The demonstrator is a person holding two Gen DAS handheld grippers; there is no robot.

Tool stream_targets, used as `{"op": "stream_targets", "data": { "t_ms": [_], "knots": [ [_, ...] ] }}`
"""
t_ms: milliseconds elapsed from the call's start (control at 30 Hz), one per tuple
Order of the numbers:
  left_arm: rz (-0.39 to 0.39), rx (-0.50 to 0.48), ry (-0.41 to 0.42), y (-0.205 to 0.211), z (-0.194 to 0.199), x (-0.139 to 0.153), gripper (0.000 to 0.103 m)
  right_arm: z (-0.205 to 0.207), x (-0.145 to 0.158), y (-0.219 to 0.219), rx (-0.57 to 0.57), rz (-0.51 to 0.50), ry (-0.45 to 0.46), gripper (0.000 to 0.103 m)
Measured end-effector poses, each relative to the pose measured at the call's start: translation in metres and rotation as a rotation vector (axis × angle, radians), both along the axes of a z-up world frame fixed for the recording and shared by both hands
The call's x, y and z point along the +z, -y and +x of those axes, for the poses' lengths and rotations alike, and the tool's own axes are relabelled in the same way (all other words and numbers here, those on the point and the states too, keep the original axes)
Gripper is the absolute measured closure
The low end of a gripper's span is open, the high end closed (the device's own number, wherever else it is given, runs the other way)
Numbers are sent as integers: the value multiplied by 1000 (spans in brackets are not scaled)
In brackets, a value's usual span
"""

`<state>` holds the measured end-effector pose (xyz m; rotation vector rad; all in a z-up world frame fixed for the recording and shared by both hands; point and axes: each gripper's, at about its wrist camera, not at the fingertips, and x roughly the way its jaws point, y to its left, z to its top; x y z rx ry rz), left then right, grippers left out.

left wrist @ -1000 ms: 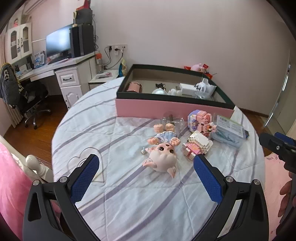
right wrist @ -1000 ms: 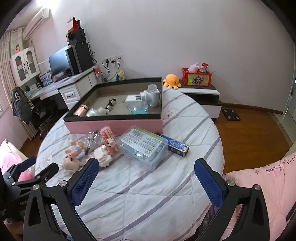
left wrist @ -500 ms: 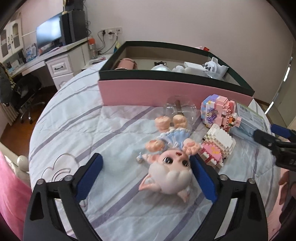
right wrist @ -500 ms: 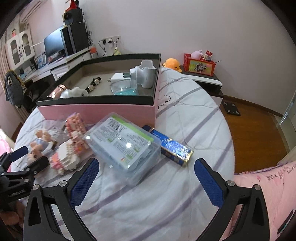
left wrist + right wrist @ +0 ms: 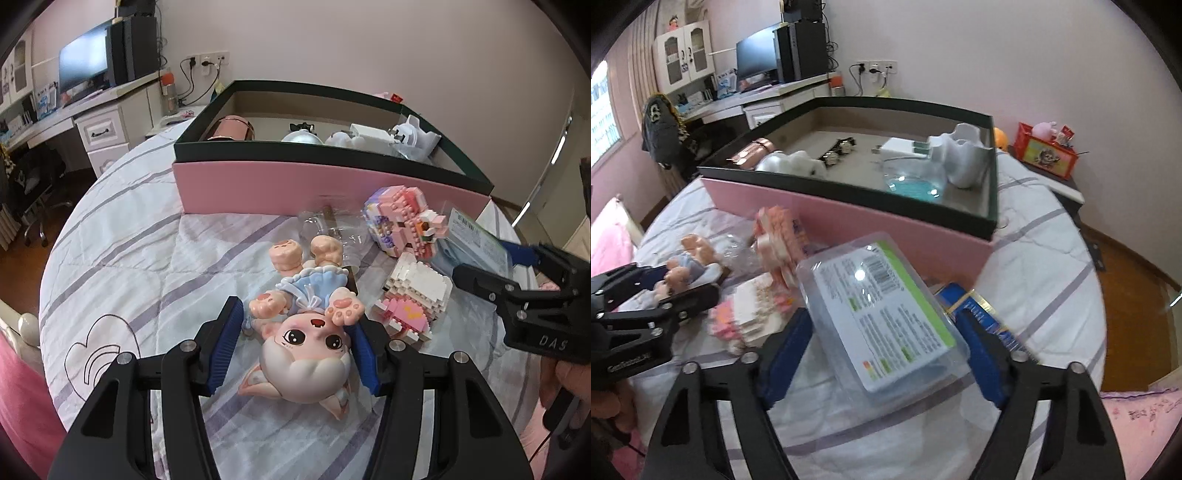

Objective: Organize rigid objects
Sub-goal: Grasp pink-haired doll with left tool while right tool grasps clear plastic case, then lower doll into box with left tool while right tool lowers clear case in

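Blue-padded left tool (image 5: 295, 345) straddling pig doll's (image 5: 304, 354) head, right tool (image 5: 882, 354) straddling clear plastic case (image 5: 882, 314), both apart

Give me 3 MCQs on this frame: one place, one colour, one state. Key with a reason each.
1. Where does the doll lie?
A. inside the box
B. on the quilt, in front of the box
C. on the desk

2. What colour is the outer wall of the box?
A. pink
B. yellow
C. white

3. How does the right hand-held gripper stand?
A. shut, holding nothing
B. out of view
C. fingers on either side of the clear case

Key:
1 B: in the left wrist view the doll lies on the striped quilt between the left hand-held gripper fingers, box behind it.
2 A: the wall is pink under a dark rim.
3 C: the blue pads flank the case; contact unclear, the view is blurred.
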<state>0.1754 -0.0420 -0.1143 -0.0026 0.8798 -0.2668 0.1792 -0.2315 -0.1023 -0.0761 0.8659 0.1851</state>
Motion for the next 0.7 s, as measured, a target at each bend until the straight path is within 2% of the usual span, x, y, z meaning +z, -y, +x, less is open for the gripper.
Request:
{"op": "stream_targets", "data": {
  "t_ms": [67, 133, 233, 433, 533, 567, 633, 700],
  "knots": [
    [-9, 0, -1, -2, -2, 1, 47, -5, 1, 3, -4, 31, 1, 33],
    [-18, -1, -2, -5, -5, 2, 52, -9, 2, 4, -5, 52, -1, 35],
    [-20, -4, -1, -7, -10, 4, 52, -15, 4, 1, 15, 66, -11, 37],
    [-25, 1, -1, -8, -11, 4, 52, -2, -1, -6, 61, 27, -33, 33],
    [-23, 1, -2, -8, -11, 4, 52, 7, -5, -6, 71, 50, -48, 30],
    [-25, 2, -2, -8, -11, 4, 52, 9, -9, -8, 77, 56, -62, 39],
    [-25, 3, -1, -8, -11, 5, 52, 8, -11, -13, 75, 39, -51, 40],
    [-22, 8, 7, -9, -12, 8, 52, 3, -9, -12, 76, 72, -46, 40]
  ]
}}
